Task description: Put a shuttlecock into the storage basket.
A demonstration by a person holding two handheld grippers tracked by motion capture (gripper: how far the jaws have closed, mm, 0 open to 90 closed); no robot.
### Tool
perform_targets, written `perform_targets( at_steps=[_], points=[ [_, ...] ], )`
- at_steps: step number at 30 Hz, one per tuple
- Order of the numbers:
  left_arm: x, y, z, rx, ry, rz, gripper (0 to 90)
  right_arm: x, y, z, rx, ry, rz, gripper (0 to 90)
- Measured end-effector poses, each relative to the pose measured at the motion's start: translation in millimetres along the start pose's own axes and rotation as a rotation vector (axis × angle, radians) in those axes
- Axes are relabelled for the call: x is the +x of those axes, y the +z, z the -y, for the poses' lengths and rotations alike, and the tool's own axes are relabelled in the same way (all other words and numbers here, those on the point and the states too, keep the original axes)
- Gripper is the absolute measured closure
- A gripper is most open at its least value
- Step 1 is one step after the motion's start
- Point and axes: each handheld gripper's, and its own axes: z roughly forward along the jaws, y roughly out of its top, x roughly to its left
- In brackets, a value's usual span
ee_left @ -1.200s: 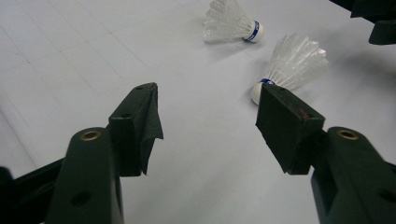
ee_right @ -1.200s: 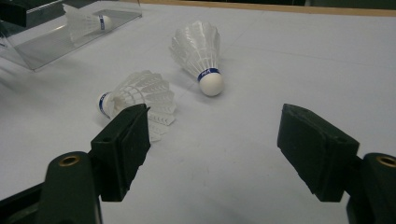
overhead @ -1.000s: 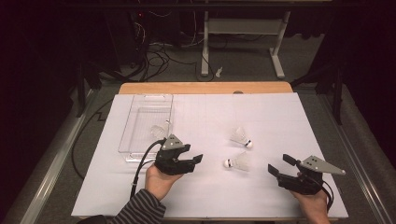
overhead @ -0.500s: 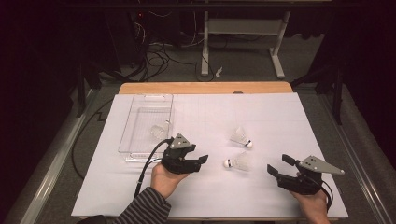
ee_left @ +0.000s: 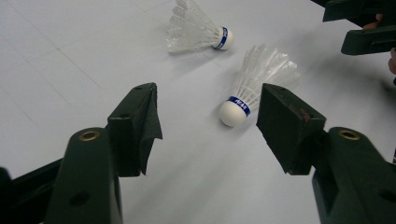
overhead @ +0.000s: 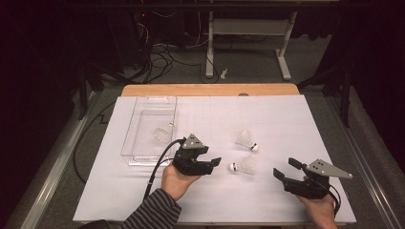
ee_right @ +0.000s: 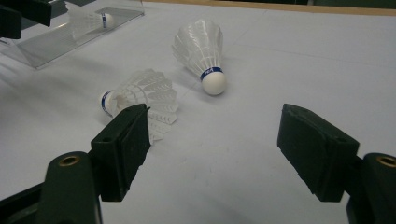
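Three white shuttlecocks with blue bands are in view. One lies on its side in the clear tray [overhead: 143, 119], the tray shuttlecock [overhead: 163, 134] [ee_right: 88, 21]. A second shuttlecock [overhead: 246, 139] [ee_left: 196, 28] [ee_right: 201, 51] rests on the white sheet at centre. The third shuttlecock [overhead: 242, 166] [ee_left: 254, 84] [ee_right: 140, 95] lies between my two grippers, cork toward the left one. My left gripper [overhead: 210, 160] [ee_left: 210, 100] is open, just short of that cork, nothing between its jaws. My right gripper [overhead: 284, 168] [ee_right: 217, 119] is open and empty, a little right of the feathers.
A white sheet [overhead: 215, 114] covers the table, with a wooden edge [overhead: 210, 89] at the back. The clear tray stands at the left. Beyond the table are cables [overhead: 157, 52] on the floor and a white frame [overhead: 248, 33].
My left gripper has slid right across the sheet, closer to the nearest shuttlecock. The right gripper and the shuttlecocks have stayed where they were.
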Motion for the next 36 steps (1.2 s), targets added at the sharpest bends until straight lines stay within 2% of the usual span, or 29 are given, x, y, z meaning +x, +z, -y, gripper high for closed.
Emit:
perform_targets(
  at_steps=[4,9,12,22,36],
  points=[
    [-2.6,4.4,-0.2,0.023,-0.002,0.002,38.9,0.2,-0.1,0.0,0.000,-0.002,-0.002,26.3],
    [-6.3,12.7,0.8,0.053,-0.028,0.003,38.1,0.1,-0.6,-0.1,-0.003,-0.002,-0.004,26.3],
    [-8.0,16.4,1.1,0.066,-0.025,0.004,38.2,0.0,-0.5,-0.1,-0.003,-0.002,-0.003,26.2],
    [-16.3,27.6,3.9,0.102,0.012,0.011,39.0,0.1,-0.2,0.0,0.000,-0.001,-0.003,26.3],
    [-21.7,37.4,5.3,0.150,0.039,0.015,37.6,0.1,0.4,0.0,0.003,-0.004,-0.002,26.3]
  ],
)
